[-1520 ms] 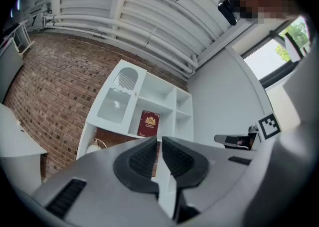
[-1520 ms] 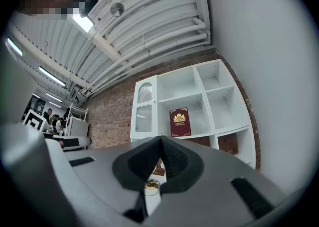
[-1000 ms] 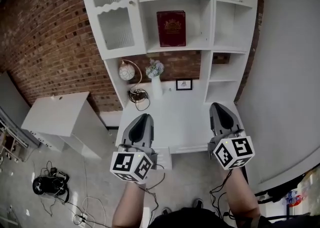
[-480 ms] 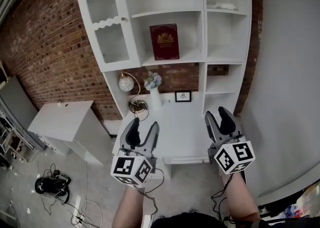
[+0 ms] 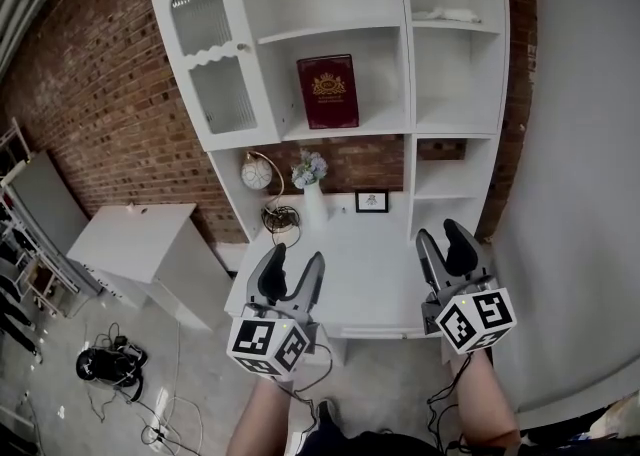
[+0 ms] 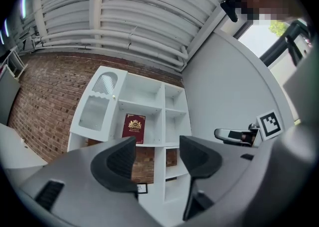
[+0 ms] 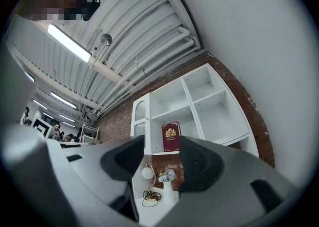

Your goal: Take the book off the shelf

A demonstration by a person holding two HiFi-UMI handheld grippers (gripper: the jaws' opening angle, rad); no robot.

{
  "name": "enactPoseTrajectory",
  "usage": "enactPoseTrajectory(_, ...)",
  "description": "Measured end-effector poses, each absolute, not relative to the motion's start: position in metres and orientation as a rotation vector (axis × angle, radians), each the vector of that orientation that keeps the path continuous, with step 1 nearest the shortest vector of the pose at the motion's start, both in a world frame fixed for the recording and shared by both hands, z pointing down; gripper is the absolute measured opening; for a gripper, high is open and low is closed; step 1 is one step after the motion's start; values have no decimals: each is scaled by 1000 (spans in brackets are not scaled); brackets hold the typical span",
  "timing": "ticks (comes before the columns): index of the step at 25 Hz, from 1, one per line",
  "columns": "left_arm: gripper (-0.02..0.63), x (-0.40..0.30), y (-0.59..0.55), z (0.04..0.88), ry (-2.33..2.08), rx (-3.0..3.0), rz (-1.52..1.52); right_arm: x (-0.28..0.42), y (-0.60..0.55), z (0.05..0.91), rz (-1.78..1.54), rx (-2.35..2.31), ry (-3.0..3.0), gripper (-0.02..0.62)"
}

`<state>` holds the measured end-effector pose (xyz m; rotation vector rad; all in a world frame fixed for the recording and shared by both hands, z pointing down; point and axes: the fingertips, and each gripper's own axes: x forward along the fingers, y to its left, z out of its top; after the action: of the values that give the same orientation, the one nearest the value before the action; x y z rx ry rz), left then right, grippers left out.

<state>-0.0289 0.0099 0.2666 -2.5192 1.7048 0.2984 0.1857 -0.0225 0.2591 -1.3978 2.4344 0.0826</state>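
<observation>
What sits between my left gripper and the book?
Head view: bare white desktop, then the vase of flowers below the shelf holding the book. The left gripper, jaws just opening with nothing between them, is short of both.

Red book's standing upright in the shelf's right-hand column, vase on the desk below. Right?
No: the book stands upright in the middle column, not the right-hand one, as the head view shows. The vase is on the desk below.

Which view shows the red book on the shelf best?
The head view: the book stands upright in its shelf compartment, front cover facing the camera and largest here. Both gripper views show it too, but much smaller.
</observation>
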Motion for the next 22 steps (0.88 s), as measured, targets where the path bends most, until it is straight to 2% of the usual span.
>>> enactPoseTrajectory(13,255,-62,-100,285,1663,-2593,343,170,-124,278,17,-1486,2384,212)
enactPoseTrajectory(22,255,-111,-197,284,1601,-2642,357,117,-209,269,53,-1516,2355,218)
